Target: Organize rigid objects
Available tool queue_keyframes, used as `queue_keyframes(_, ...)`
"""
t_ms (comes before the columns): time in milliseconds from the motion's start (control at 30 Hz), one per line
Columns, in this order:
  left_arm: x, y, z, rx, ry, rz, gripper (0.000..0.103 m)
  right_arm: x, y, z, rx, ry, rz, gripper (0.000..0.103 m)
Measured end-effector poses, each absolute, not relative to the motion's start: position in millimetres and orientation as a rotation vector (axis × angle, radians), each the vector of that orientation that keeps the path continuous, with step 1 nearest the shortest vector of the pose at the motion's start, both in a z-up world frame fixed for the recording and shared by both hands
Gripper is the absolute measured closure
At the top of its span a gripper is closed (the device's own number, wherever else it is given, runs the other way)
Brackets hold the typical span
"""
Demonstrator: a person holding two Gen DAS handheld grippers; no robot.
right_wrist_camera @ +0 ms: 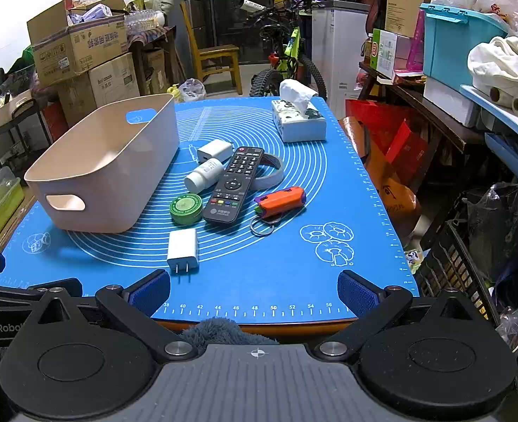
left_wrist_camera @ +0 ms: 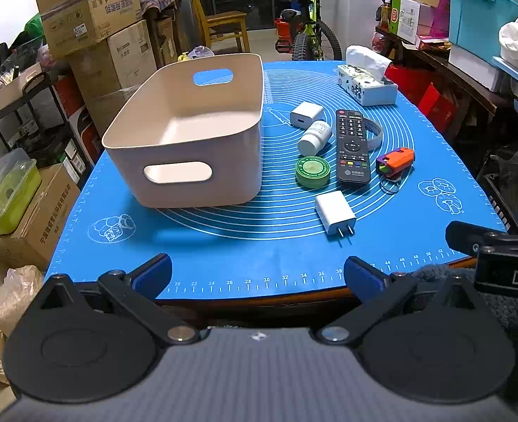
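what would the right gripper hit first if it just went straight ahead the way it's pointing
Probably the orange keychain tool or the black remote beside it; the right gripper is open, though it may pass above them.

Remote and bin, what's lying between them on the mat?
Between remote and bin: green tin, white bottle, one charger. Both views show it.

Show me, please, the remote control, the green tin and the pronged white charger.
remote control [right_wrist_camera: 234, 184]: right wrist view, on its round navigation pad.
green tin [right_wrist_camera: 186, 208]: right wrist view, lid centre.
pronged white charger [left_wrist_camera: 334, 211]: left wrist view, top face.
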State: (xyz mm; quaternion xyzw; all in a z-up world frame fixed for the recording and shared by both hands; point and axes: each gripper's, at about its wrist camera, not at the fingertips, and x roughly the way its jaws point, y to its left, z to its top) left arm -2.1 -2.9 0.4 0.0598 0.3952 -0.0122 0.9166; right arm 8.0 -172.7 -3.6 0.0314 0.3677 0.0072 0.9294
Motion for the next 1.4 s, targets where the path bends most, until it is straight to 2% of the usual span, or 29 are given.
queue_keyframes(1400,-0.6,1.5,-0.5,0.114,0.818,-0.017,0.000,7.8,-167.8,-4.2,0.049,0.754,0.016,0.002)
